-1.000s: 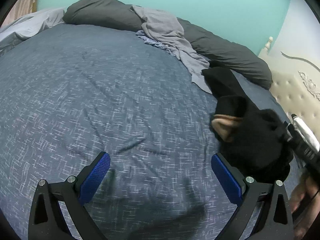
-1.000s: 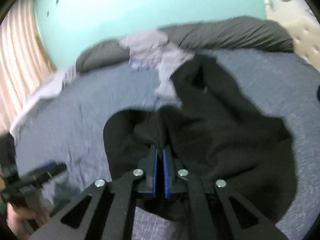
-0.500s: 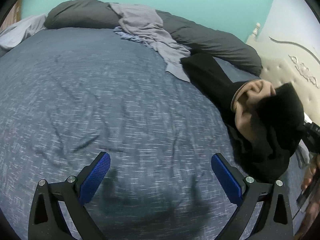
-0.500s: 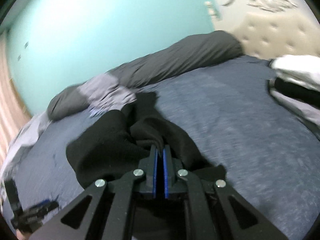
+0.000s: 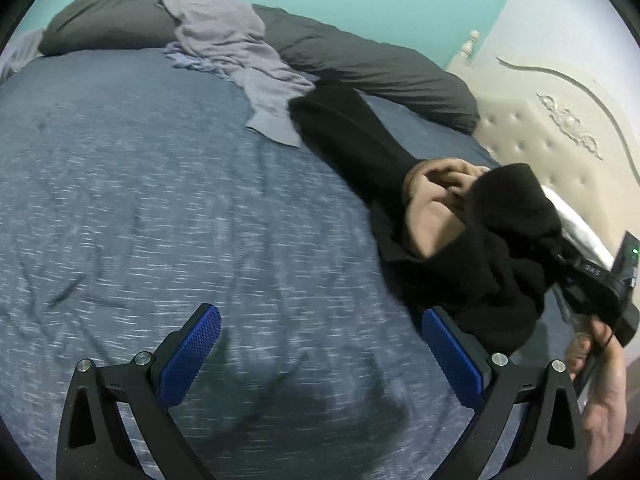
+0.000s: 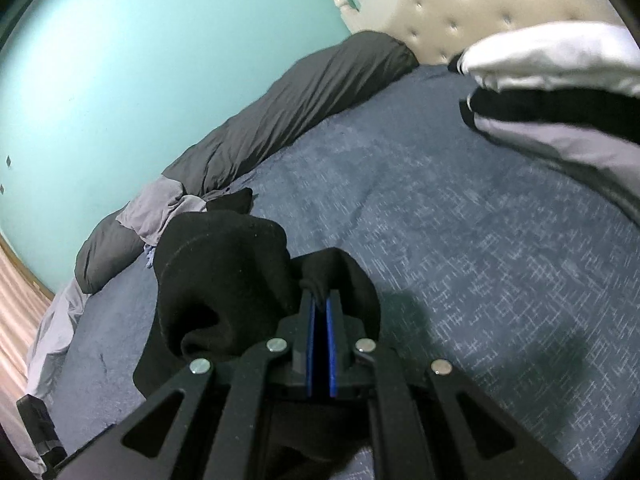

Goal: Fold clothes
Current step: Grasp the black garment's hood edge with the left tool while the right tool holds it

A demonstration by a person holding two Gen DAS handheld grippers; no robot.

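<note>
A black garment with a tan lining [image 5: 436,216] trails across the right side of the blue bed [image 5: 168,184]. My right gripper [image 6: 320,304] is shut on a bunched fold of this black garment [image 6: 224,268], lifting it off the bed. In the left wrist view that gripper's black body [image 5: 600,292] shows at the right edge, held by a hand [image 5: 604,396]. My left gripper [image 5: 320,352] stands wide open above bare bedspread, with nothing between its blue pads, left of the garment.
A grey garment [image 5: 240,60] lies crumpled at the far side over a long dark grey pillow [image 5: 360,64]. A stack of white and black folded clothes [image 6: 560,80] sits near the cream tufted headboard [image 6: 480,8]. Teal wall behind.
My right gripper has swung right with the black garment, pulling it up and bunching it, so the tan lining shows. The left gripper has drifted slightly and stays open.
</note>
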